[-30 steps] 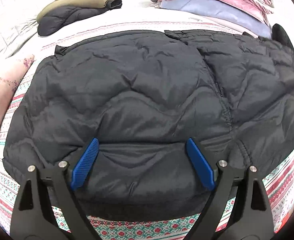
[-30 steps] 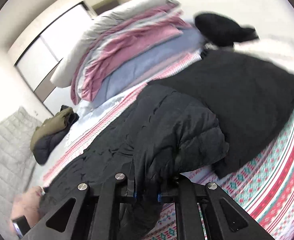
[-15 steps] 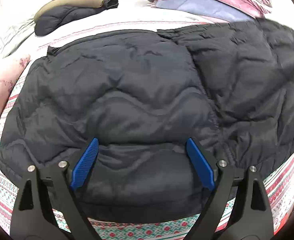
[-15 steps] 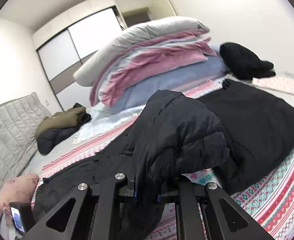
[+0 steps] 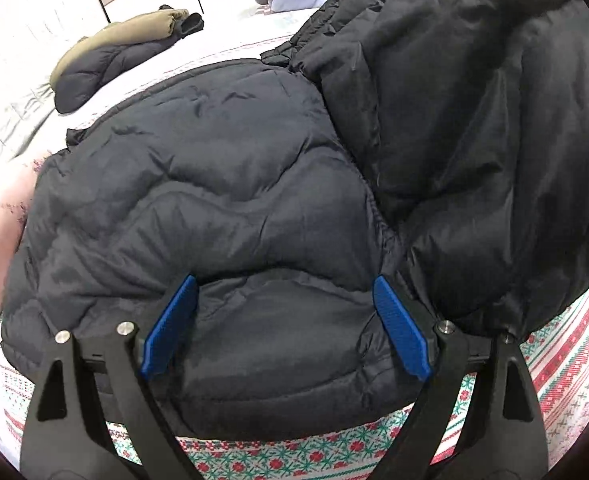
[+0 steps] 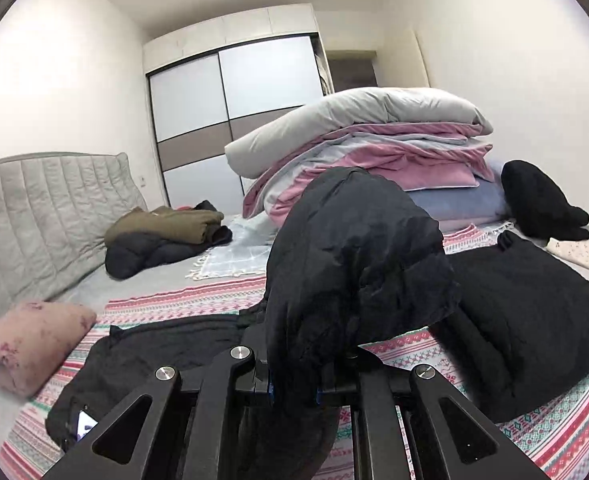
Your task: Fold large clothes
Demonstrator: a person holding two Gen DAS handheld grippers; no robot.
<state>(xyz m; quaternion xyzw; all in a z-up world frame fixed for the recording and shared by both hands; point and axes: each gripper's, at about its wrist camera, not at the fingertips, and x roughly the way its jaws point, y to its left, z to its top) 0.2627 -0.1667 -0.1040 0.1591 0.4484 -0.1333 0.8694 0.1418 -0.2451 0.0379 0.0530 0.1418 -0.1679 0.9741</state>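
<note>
Over the bed [image 5: 574,344], the right hand-held gripper [image 6: 293,390], clamped on the black puffer coat [image 5: 214,208], has swung its lifted side across, starting a fold, while the left hand-held gripper [image 5: 286,320] hangs wide open, holding nothing.

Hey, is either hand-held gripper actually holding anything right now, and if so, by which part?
The right hand-held gripper is shut on the black puffer jacket, pinching a lifted fold near its edge. The left hand-held gripper is open over the jacket, holding nothing.

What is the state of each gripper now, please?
Left gripper: open, over the black puffer jacket, holding nothing.
Right gripper: closed on a lifted part of the jacket.
</note>
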